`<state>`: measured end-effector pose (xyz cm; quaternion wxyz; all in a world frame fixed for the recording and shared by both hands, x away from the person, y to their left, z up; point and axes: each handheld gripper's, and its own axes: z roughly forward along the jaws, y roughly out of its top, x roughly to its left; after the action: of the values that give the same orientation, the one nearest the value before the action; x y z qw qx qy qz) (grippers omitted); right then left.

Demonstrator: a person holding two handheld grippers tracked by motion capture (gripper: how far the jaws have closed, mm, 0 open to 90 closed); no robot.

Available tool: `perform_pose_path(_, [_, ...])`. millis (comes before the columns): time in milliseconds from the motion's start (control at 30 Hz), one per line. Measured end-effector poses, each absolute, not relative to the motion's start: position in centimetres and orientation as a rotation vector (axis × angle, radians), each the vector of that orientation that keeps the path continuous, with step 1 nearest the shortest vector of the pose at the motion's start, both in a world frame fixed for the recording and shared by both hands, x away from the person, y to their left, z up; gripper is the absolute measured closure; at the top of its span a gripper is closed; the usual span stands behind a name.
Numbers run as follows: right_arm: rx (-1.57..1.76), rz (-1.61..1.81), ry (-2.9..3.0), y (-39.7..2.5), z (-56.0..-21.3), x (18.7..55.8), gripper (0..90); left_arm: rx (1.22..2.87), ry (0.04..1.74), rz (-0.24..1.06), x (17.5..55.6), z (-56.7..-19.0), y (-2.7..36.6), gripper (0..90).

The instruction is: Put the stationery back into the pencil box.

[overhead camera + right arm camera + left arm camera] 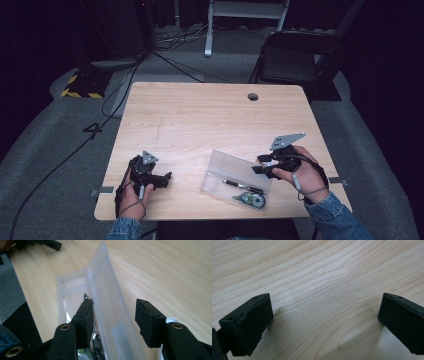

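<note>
Right gripper (113,322) up close, jaws spread, and the raised lid (107,297) of the clear case (235,178) stands between them, nearer the left-hand jaw, not yet pinched. Just past that jaw's tip, down inside the case, a pen (242,185) lies along the tray, with a round tape dispenser (254,200) beside it. I read this as the closing step: contents in, lid up. Next the jaws need to nip the lid's edge or nudge it over onto the tray without shoving the case. The left gripper (325,322) rests well apart, jaws wide over bare table (317,270), free to steady the case.
</note>
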<state>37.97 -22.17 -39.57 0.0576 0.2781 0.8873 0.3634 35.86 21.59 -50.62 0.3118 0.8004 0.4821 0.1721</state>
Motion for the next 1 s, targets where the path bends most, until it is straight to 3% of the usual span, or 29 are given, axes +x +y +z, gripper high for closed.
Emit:
perform_pose_path(533, [1.0, 1.076, 2.494, -25.2, -39.6, 40.2, 46.3, 2.108, 1.281, 0.462, 35.7, -50.6, 21.5, 0.1])
perform_pose_path(1000, [1.101, 0.914, 2.474, -26.5, -42.8, 42.5, 47.7, 2.107, 1.282, 0.462, 35.7, -50.6, 21.5, 0.1])
